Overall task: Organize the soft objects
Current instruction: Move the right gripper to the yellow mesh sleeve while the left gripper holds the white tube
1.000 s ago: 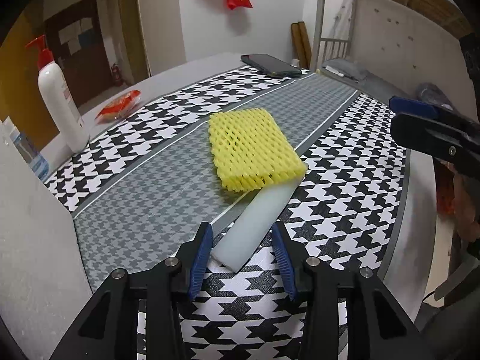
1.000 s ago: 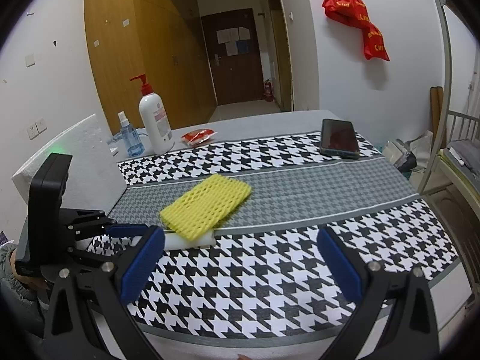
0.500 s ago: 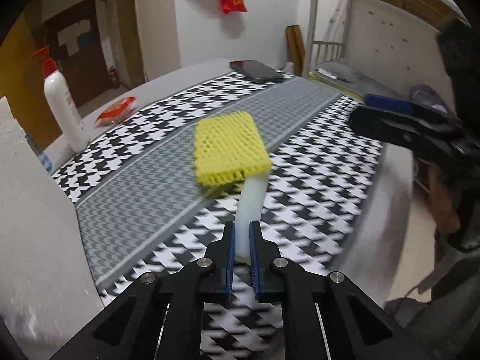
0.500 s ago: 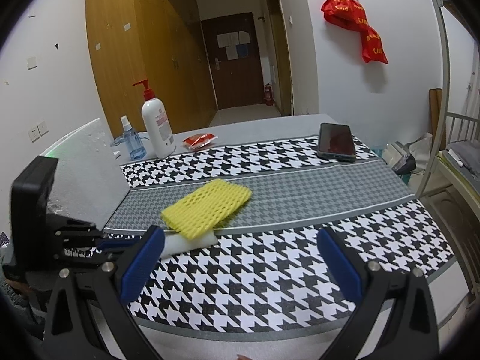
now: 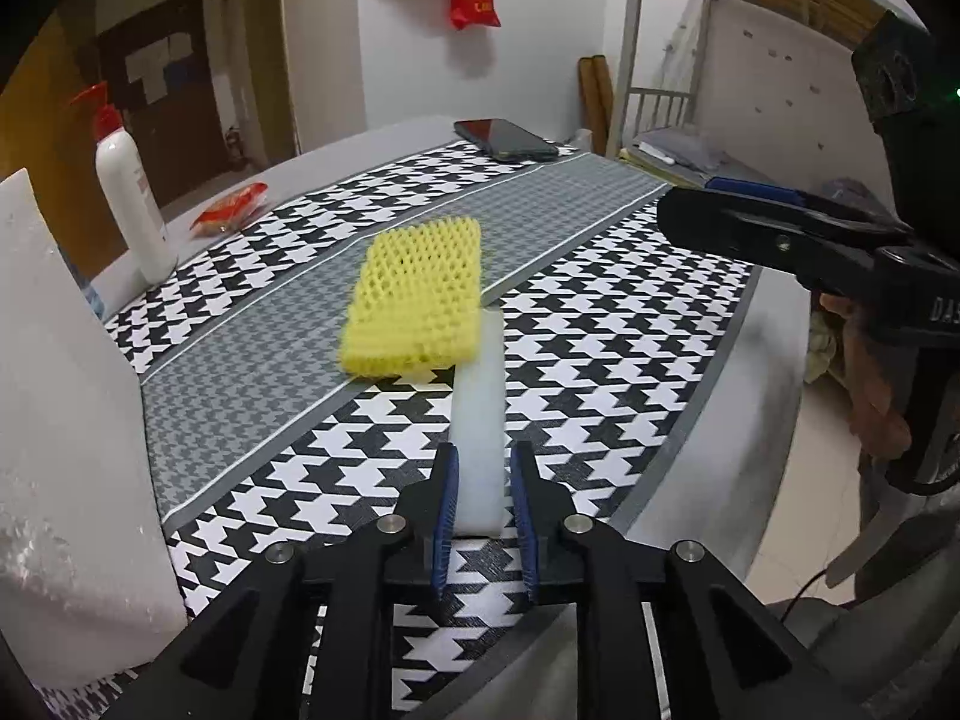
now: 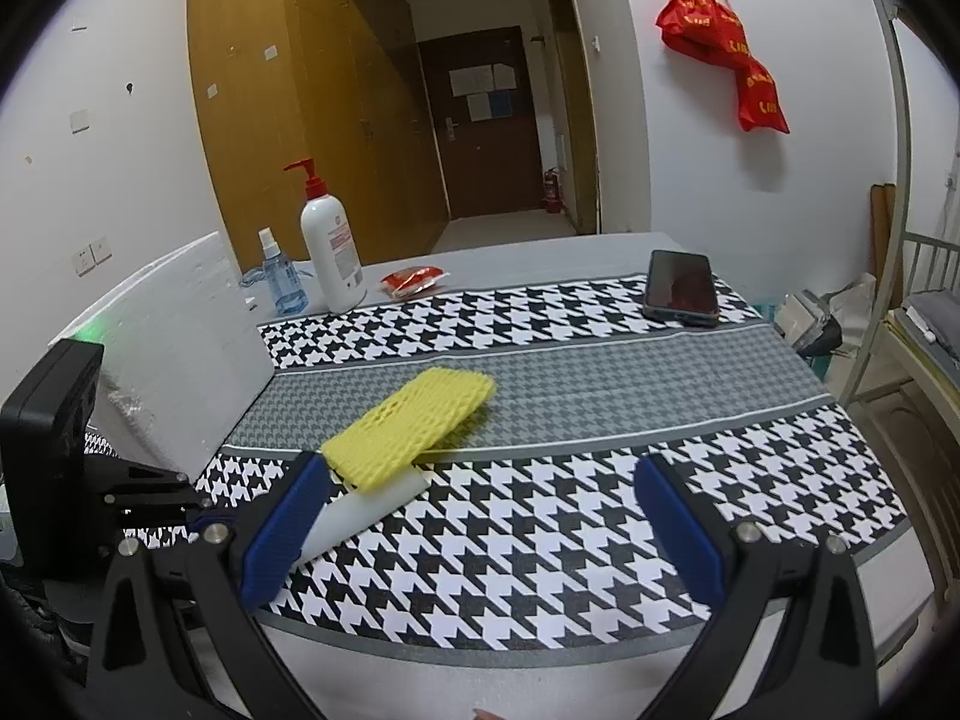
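Looking down my left gripper (image 5: pixel 480 501), its blue pads sit on both sides of the near end of the white foam strip (image 5: pixel 478 420), narrowed right down onto it. The strip's far end runs under the yellow foam net (image 5: pixel 414 294), near the middle of the houndstooth tablecloth (image 5: pixel 600 360). My right gripper (image 6: pixel 480 531) hangs wide open over the near edge, holding nothing.

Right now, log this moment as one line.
left tool: shut on white foam strip | yellow foam net: resting on strip's far end | right tool: open, empty
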A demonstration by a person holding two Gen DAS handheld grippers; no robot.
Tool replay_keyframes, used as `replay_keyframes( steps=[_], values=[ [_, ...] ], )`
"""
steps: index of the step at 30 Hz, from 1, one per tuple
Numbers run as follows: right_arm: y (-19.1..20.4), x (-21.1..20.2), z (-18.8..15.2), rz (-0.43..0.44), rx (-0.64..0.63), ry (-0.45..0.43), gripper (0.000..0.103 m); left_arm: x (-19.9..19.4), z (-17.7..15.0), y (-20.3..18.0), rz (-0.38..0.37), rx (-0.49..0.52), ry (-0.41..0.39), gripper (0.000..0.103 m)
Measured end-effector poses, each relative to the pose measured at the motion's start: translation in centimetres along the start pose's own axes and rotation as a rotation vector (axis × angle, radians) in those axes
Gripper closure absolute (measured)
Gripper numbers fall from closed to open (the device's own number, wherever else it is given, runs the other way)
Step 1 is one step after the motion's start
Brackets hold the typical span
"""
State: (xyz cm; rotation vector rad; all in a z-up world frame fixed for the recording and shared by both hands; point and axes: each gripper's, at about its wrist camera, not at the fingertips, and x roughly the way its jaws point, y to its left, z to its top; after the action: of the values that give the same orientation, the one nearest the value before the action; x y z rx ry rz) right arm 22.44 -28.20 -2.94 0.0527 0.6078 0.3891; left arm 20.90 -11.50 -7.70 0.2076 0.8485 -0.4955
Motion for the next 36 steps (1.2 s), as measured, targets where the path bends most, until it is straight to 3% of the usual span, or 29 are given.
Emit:
replay_keyframes(
  steps=[4,7,12,16,20,36],
  values=[
    [0.0,0.7,0.1,-0.002,-0.008,0.017,0.001,0.8,0.0,0.0,0.001,0.006,0.013,0.078],
    [0.2,1.4,0.3,0.005,-0.016,0.027,0.001,1.3,0.0,-0.1,0.009,0.011,0.017,0.068],
    [0.3,2.2,0.5,0.011,-0.024,0.041,0.001,1.8,0.1,-0.2,0.02,0.01,0.019,0.067],
    [0.3,2.3,0.7,0.017,-0.029,0.039,0.001,1.8,0.2,-0.2,0.035,0.009,0.019,0.081],
    [0.4,2.2,0.9,0.02,-0.035,0.038,0.001,1.5,0.1,-0.1,0.028,-0.005,0.008,0.084],
    [0.1,1.4,1.3,0.045,-0.055,0.022,0.001,-4.3,-1.6,-1.7,0.031,-0.026,-0.105,0.085]
  ],
)
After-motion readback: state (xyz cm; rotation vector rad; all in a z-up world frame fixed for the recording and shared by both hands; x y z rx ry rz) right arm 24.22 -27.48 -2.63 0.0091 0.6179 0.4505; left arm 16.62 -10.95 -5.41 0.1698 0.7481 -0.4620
